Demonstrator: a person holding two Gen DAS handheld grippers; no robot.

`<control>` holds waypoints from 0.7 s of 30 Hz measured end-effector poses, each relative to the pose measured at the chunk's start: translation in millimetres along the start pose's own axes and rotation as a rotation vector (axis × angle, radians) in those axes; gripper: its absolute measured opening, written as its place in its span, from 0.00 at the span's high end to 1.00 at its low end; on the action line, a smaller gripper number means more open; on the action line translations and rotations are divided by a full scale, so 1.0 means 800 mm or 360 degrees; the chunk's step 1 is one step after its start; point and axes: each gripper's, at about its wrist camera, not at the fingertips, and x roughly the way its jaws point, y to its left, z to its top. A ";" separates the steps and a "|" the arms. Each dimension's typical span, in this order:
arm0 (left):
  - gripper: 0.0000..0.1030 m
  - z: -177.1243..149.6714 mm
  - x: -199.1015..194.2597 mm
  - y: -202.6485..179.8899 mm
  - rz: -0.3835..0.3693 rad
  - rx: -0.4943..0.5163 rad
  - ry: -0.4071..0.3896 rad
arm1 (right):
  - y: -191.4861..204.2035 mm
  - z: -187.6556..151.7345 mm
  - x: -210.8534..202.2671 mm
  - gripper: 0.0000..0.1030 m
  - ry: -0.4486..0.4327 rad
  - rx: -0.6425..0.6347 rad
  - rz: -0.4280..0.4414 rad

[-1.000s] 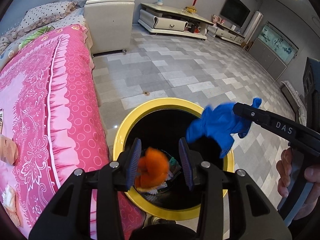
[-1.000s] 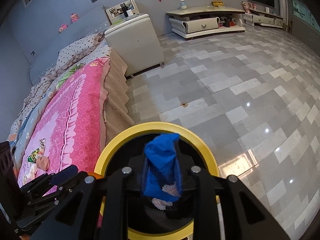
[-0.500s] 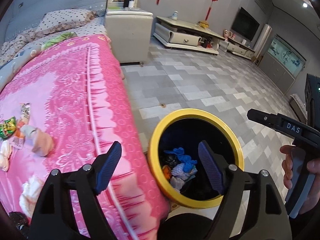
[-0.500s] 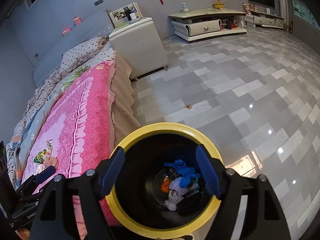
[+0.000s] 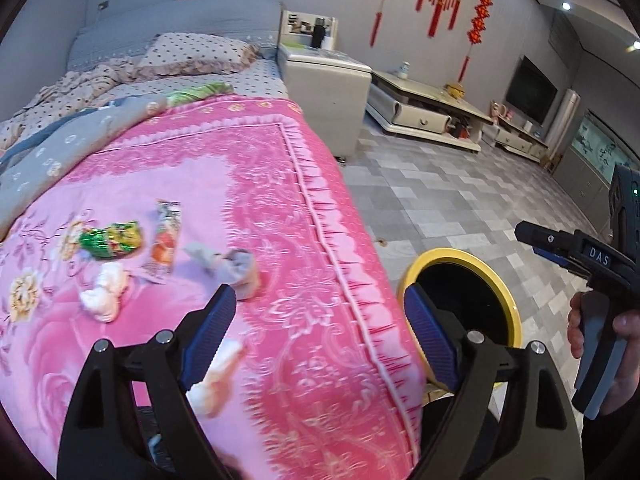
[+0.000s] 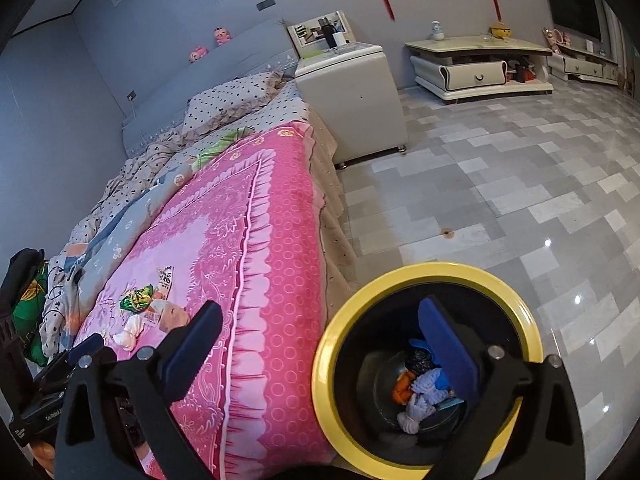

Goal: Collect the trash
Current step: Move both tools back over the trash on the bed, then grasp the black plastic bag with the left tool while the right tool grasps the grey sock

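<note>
A black bin with a yellow rim (image 6: pixel 420 270) stands on the floor against the bed and holds blue, orange and white trash (image 6: pixel 424 392). My right gripper (image 6: pixel 320 310) hangs above the gap between bed and bin, its jaws opening with nothing between them. My left gripper (image 5: pixel 320 300) is over the edge of the pink bed cover (image 5: pixel 280 200), jaws also opening and empty. On the cover lie a green wrapper (image 5: pixel 112 238), an orange packet (image 5: pixel 166 240), a grey crumpled piece (image 5: pixel 232 266), a white tissue (image 5: pixel 104 292) and a pale wad (image 5: pixel 216 376).
A white nightstand (image 5: pixel 324 92) stands at the head of the bed, and a low TV cabinet (image 5: pixel 424 108) lines the far wall. Grey tiled floor (image 6: pixel 500 200) spreads to the right of the bin. A hand (image 5: pixel 624 332) holds the right gripper's handle.
Both grippers opened, and the orange and blue pieces dropped into the bin. The left gripper then swung left over the bed. The right gripper rose and shifted left from above the bin.
</note>
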 end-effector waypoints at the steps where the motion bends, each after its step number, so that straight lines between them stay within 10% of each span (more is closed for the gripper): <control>1: 0.20 -0.002 -0.008 0.010 0.0022 -0.0005 -0.0007 | 0.010 0.001 0.001 0.08 -0.0002 -0.0020 0.0018; 21: 0.20 -0.097 -0.060 0.152 0.0267 -0.0194 0.0119 | 0.199 -0.020 0.087 0.08 0.0131 -0.0465 0.0125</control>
